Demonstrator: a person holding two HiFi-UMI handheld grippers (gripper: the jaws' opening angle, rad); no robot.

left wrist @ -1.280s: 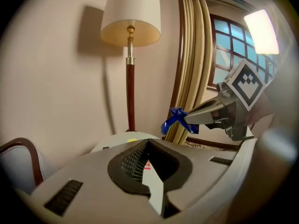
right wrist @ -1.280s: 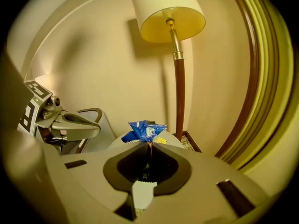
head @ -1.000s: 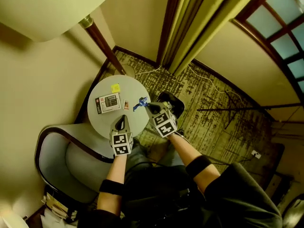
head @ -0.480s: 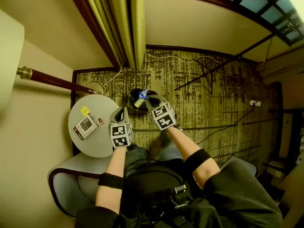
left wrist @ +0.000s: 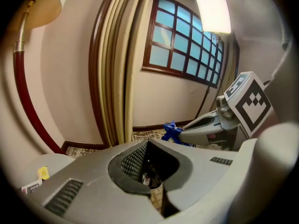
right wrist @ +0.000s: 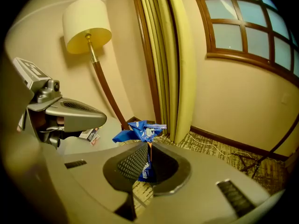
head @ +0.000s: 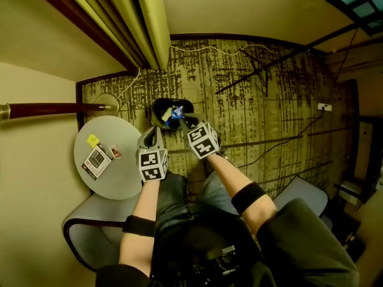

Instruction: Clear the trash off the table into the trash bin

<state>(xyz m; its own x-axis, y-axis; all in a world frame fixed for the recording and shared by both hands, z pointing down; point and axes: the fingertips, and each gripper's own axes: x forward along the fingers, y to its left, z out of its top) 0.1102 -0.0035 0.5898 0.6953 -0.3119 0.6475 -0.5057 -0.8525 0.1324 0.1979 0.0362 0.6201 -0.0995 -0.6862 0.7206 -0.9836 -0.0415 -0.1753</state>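
A crumpled blue wrapper (head: 176, 113) (right wrist: 140, 132) is pinched in my right gripper (head: 183, 122) (right wrist: 148, 147), which is shut on it. The wrapper hangs over the mouth of the black trash bin (head: 157, 107) on the carpet. My left gripper (head: 152, 137) (left wrist: 147, 143) is shut, with nothing seen between its tips, and sits at the bin's near-left side by the round table's (head: 122, 175) edge. In the left gripper view the wrapper (left wrist: 172, 131) sticks out from the right gripper's tips (left wrist: 187, 127).
On the table lie a yellow note (head: 93, 140), a printed booklet (head: 96, 160) and a small card (head: 114, 152). A floor lamp's pole (head: 54, 109) and curtains (head: 119, 17) stand behind. An armchair (head: 90, 244) is near left. Cables run over the carpet (head: 269, 100).
Both grippers have swung right, off the table toward the bin. The right one carried the blue wrapper, which now hangs over the bin. The head view has turned with them.
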